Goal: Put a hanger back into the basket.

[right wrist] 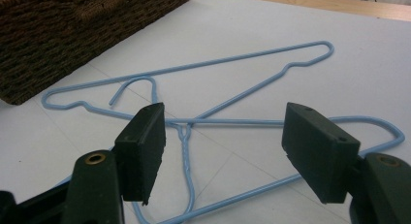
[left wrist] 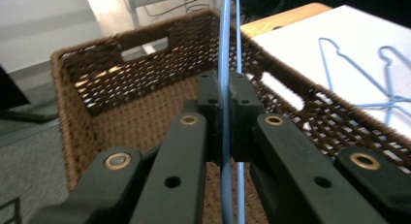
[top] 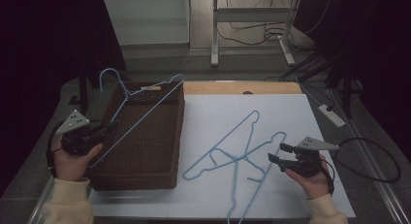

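The room around is dark, and the work is lying on a white sheet (top: 291, 117) that is covering most of a wooden tabletop (top: 242, 88); a strip of bare wood is showing only at the far edge. A brown woven basket (top: 160, 156) is standing along the left edge of the sheet and is reaching from the near part of the table almost to the far edge.

The left gripper (top: 104, 130) is hovering at the left rim of the basket, and its jaws are clamping tightly on the thin wire of a blue hanger (top: 140, 120). In the left gripper view the wire (left wrist: 226, 64) is passing straight up between the pressed pads. This hanger is lying slanted across the open top of the basket, with its hook (top: 107, 73) sticking out over the far left corner and one shoulder resting near the far right rim.

Two more blue hangers (top: 237, 158) are lying crossed on the sheet, just to the right of the basket. The right gripper (top: 280, 153) is hanging near their right side with its jaws spread wide and nothing between the pads. The far right part of the sheet is free.
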`<act>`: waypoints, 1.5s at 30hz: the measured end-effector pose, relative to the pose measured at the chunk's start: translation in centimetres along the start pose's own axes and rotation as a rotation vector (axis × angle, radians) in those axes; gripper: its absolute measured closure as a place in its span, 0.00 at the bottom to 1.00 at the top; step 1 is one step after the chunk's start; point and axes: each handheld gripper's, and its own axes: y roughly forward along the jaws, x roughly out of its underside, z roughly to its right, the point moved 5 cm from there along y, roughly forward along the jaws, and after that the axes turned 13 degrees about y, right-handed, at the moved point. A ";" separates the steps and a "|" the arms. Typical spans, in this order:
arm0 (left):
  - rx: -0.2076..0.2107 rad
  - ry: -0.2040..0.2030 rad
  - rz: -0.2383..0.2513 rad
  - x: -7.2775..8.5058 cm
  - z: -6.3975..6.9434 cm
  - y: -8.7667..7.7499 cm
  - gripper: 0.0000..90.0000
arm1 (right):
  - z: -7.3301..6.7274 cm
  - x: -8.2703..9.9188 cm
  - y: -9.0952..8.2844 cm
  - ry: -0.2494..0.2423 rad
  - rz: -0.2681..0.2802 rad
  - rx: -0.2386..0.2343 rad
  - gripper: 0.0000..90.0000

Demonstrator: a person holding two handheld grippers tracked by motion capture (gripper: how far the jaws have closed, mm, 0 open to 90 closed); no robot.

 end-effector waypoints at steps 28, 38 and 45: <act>-0.012 0.025 -0.137 2.2 -0.7 3.4 0.96 | 0.0 0.3 0.4 -0.008 -0.025 0.000 0.37; 0.037 0.003 -0.200 2.6 -1.0 5.5 0.96 | 0.0 0.3 0.4 -0.004 -0.027 -0.001 0.37; 0.050 0.016 -0.307 3.3 -1.1 7.1 0.96 | -0.1 0.4 0.5 -0.012 -0.035 -0.006 0.37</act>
